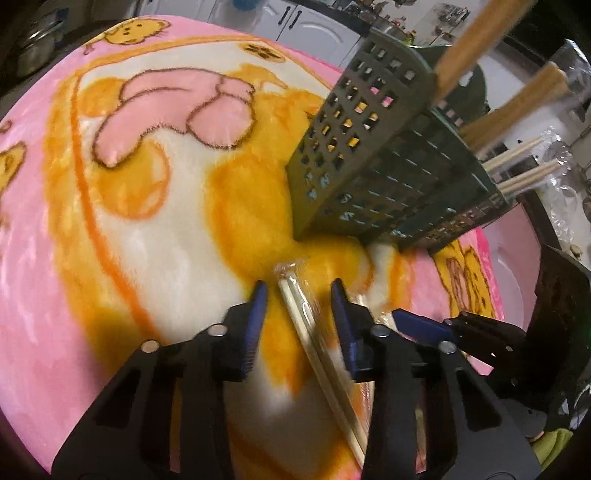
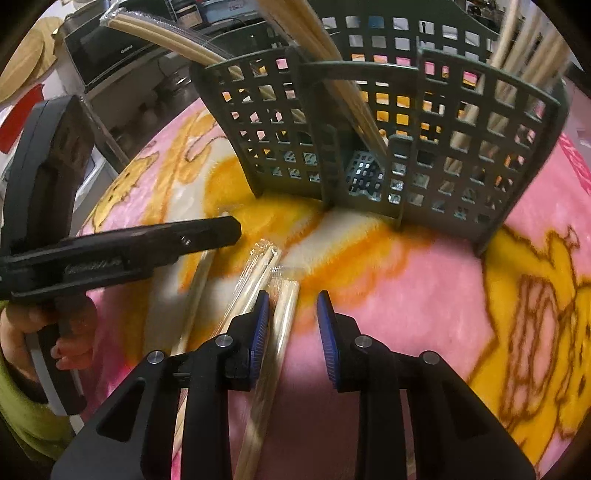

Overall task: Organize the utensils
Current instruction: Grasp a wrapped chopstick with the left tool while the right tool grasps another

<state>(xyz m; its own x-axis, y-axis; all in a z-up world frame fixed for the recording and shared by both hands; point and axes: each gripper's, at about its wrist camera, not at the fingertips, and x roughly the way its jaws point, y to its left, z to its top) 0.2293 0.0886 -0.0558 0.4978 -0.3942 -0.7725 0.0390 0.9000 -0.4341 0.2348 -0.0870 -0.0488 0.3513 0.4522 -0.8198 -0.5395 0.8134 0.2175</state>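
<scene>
A grey perforated utensil caddy [image 1: 373,162] [image 2: 424,147] stands on the pink and orange blanket [image 1: 129,221] and holds wooden-handled utensils [image 1: 476,40] and wrapped chopsticks [image 1: 524,173]. My left gripper [image 1: 299,291] is open, its jaws on either side of a plastic-wrapped chopstick pair [image 1: 314,343] lying on the blanket. My right gripper [image 2: 293,302] is open over another wrapped chopstick pair [image 2: 280,325]; a second wrapped pair [image 2: 255,277] and a loose stick [image 2: 195,291] lie to its left. The left gripper's body [image 2: 122,247] shows in the right wrist view.
The right gripper's fingers [image 1: 424,325] show at the lower right of the left wrist view. A black appliance [image 2: 110,51] and white cabinets [image 1: 314,29] stand behind the table. The person's hand [image 2: 70,332] holds the left gripper's handle.
</scene>
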